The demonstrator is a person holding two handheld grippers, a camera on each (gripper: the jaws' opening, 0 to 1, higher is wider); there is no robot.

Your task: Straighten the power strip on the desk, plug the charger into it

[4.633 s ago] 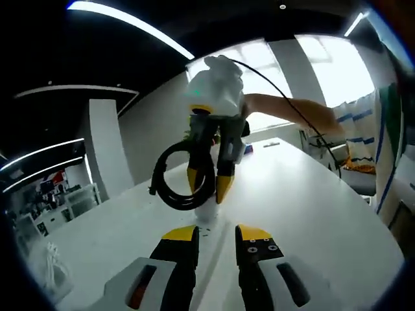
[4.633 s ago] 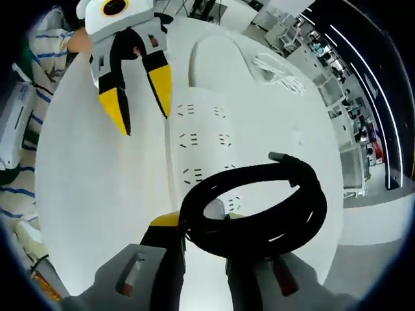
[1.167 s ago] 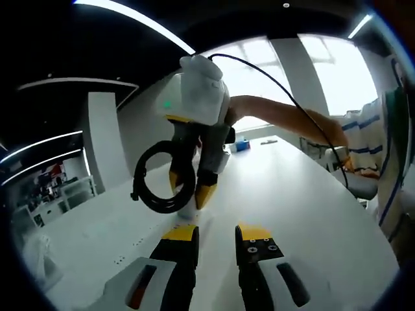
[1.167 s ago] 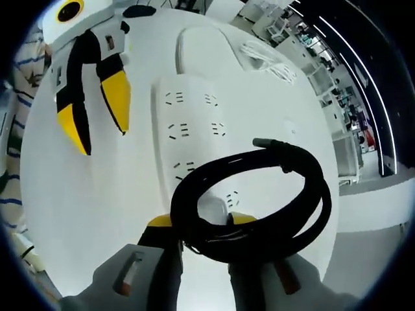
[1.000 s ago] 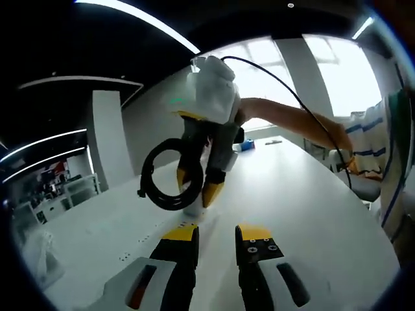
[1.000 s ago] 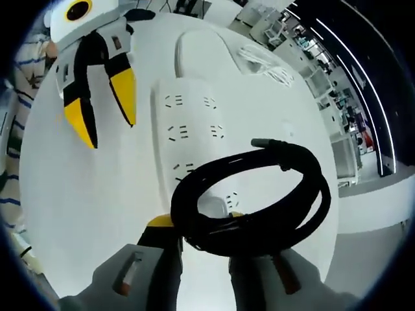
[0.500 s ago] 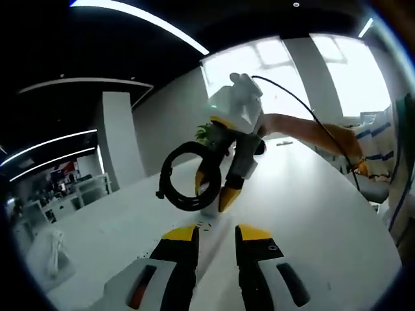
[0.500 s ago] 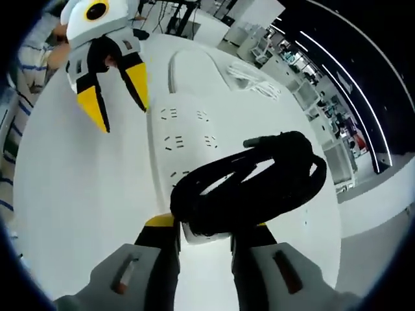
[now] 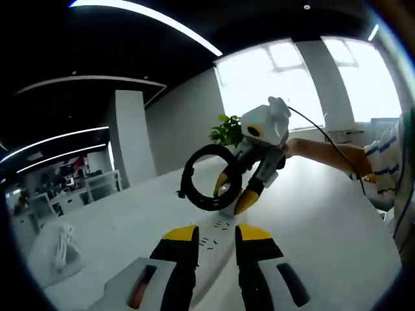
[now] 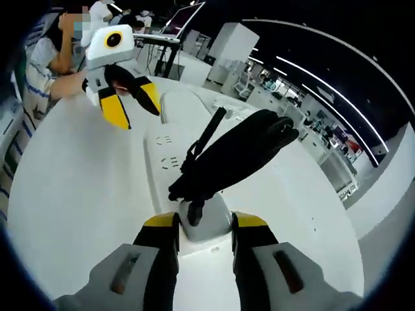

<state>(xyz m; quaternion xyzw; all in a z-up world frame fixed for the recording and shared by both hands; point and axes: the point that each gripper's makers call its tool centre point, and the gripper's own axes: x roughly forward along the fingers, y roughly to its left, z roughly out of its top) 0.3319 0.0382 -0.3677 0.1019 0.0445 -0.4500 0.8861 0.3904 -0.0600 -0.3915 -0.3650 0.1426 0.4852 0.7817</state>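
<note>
In the right gripper view, the right claw [image 10: 198,228] is seen rising from the bottom of the frame, its two yellow-tipped jaws clamped on the white body of the charger [image 10: 205,223]. The charger's black cable coil [image 10: 233,159] is bundled above it and stretches toward the upper right of the frame, seen nearly edge-on. Behind the charger, the white power strip [image 10: 159,152] lies flat on the white tabletop [image 10: 71,194], running from the centre toward the upper left, with its socket slots visible. The left claw [image 10: 133,94] is seen in the upper left of this view, its jaws held apart and empty, hovering above the far part of the strip. A loose white cable [image 10: 237,113] lies on the tabletop beyond the strip.

In the left gripper view, the left claw [image 9: 217,234] is shown at the bottom centre with its jaws apart and nothing between them; the power strip [image 9: 217,227] is seen just beyond the tips. The right claw [image 9: 237,194] is seen at centre right, holding the charger [image 9: 226,207] tilted over the strip, the cable coil [image 9: 206,176] hanging to its left. Whether the charger touches the strip cannot be told. A person's forearm [image 9: 324,152] extends from the right edge. A potted plant [image 9: 227,129] stands at the far wall.
</note>
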